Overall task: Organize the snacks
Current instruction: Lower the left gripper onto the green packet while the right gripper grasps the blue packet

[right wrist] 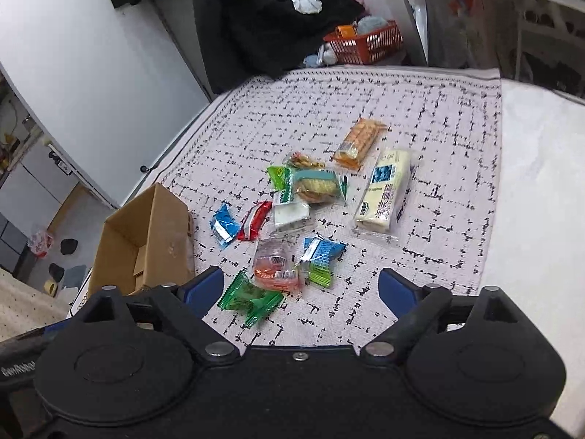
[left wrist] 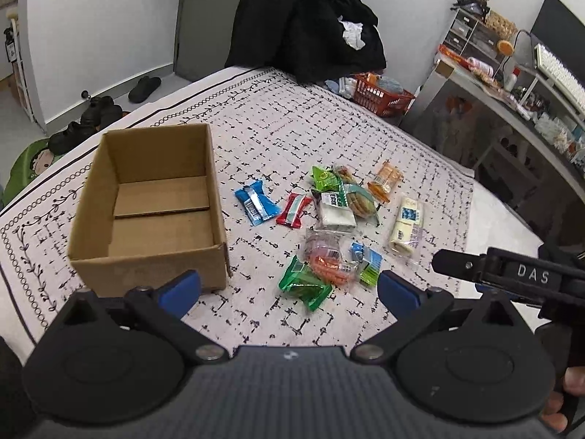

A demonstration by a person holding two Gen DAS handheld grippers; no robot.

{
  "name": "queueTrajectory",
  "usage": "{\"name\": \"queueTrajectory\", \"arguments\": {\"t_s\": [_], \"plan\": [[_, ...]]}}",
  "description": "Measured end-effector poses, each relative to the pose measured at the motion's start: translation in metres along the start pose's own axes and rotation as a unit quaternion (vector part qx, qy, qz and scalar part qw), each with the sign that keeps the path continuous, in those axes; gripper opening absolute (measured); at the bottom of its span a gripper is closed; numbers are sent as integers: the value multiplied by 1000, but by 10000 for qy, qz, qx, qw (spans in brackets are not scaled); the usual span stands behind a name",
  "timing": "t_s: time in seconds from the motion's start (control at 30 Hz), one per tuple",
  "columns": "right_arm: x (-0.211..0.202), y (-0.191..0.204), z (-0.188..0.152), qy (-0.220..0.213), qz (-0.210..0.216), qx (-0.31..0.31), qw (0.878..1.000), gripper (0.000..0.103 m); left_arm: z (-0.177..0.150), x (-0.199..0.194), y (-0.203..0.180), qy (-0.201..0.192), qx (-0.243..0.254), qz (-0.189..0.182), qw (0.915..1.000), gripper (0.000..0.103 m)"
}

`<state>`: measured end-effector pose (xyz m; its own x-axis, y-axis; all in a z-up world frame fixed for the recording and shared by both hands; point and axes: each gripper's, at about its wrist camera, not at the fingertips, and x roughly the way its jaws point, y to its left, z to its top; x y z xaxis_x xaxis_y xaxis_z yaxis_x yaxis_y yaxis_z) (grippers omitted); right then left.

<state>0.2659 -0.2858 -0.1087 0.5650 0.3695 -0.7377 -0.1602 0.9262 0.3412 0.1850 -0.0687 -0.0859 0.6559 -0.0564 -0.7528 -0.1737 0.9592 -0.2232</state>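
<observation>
Both grippers, left [left wrist: 289, 289] and right [right wrist: 300, 289], hover spread wide and empty. Snacks [left wrist: 331, 219] lie scattered right of the empty box [left wrist: 153, 205]. The right gripper's side reads "DAS" [left wrist: 533, 274].

Left claw [left wrist: 289, 289] and right claw [right wrist: 300, 289] both gape wide, holding nothing.

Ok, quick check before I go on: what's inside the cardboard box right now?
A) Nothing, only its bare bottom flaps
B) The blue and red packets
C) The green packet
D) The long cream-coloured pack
A: the left wrist view looks straight into the cardboard box and shows only its bottom flaps, while the snack packets all lie on the patterned cloth to its right.
</observation>
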Motion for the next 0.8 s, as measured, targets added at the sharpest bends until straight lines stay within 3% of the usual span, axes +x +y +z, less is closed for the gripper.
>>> {"name": "queueTrajectory", "arguments": {"t_s": [0.17, 0.37, 0.5, 0.8], "plan": [[26, -12, 5, 189, 34, 205, 9996, 86, 1, 27, -3, 115, -112, 142, 9998, 103], [54, -30, 11, 481, 175, 600, 9969, 69, 0, 61, -4, 435, -449, 58, 9980, 102], [71, -37, 13, 702, 276, 739, 9944, 63, 0, 81, -8, 517, -523, 75, 9973, 100], [107, -49, 18, 1073, 340, 973, 9889, 58, 0, 124, -10, 821, -727, 195, 9938, 88]]}}
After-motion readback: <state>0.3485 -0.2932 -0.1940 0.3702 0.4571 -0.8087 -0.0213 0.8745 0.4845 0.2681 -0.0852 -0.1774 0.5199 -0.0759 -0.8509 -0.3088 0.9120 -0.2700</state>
